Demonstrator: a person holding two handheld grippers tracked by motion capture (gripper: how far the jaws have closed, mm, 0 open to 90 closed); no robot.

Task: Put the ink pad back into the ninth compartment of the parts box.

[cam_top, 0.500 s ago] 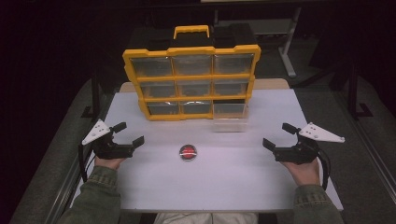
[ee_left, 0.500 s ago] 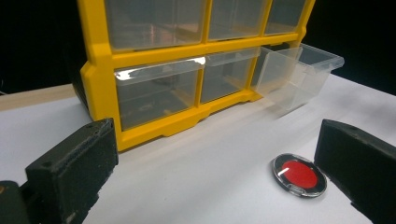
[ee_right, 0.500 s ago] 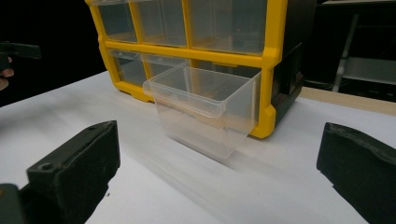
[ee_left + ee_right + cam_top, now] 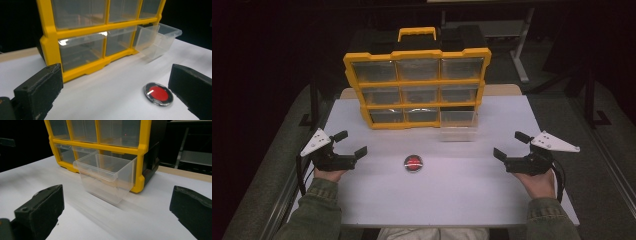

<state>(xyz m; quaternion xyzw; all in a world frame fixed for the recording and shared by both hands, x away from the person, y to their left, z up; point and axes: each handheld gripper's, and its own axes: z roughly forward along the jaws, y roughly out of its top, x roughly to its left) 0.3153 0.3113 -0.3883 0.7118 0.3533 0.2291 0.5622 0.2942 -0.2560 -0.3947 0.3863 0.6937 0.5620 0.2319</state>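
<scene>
Here both jaws gape empty: left gripper faces the red disc, right gripper the pulled-out drawer.

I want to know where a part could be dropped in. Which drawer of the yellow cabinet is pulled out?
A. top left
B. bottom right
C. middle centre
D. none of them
B: the clear drawer in the bottom row at the right end juts out of the yellow cabinet over the table, while the others sit flush.
</scene>
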